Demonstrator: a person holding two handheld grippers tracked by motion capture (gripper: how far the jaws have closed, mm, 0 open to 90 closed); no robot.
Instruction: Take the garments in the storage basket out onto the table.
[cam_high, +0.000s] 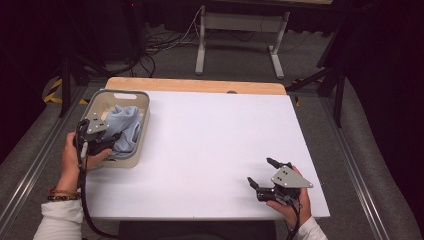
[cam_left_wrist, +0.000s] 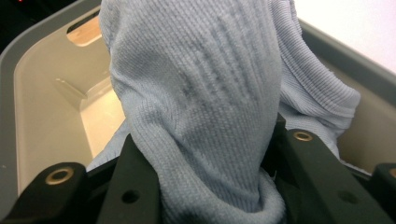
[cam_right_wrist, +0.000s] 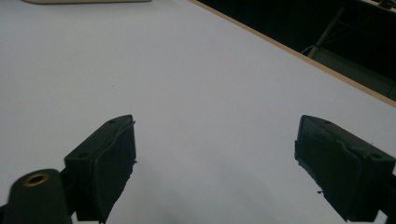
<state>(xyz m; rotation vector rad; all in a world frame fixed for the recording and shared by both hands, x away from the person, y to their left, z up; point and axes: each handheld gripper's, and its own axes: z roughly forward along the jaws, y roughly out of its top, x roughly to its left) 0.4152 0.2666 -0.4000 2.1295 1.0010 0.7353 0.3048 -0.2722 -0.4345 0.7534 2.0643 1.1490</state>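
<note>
The left claw sits at the near end of the bin, its jaws closed on the cloth. In the left gripper view the pale blue ribbed cloth rises in a bunched column from between the two black jaws, which press on it from both sides; a looser fold hangs off toward the bin's wall on the right of that view. The bin is beige inside with a grey rim, and a handle slot is cut in its far end. The rest of the cloth lies heaped inside the bin, against the wall that faces the middle of the table. The left hand grips the claw from just outside the bin's near corner, with a cable trailing down past the wrist.

The right claw is well apart from the bin, near the table's front edge on the far side from it. Its jaws stand wide apart and hold nothing; in the right gripper view they frame bare white table. The right hand holds it from the table's front edge, the jaws pointing back toward the bin's side. The bin stands at the table's far left corner, just short of the wooden strip along the back
</note>
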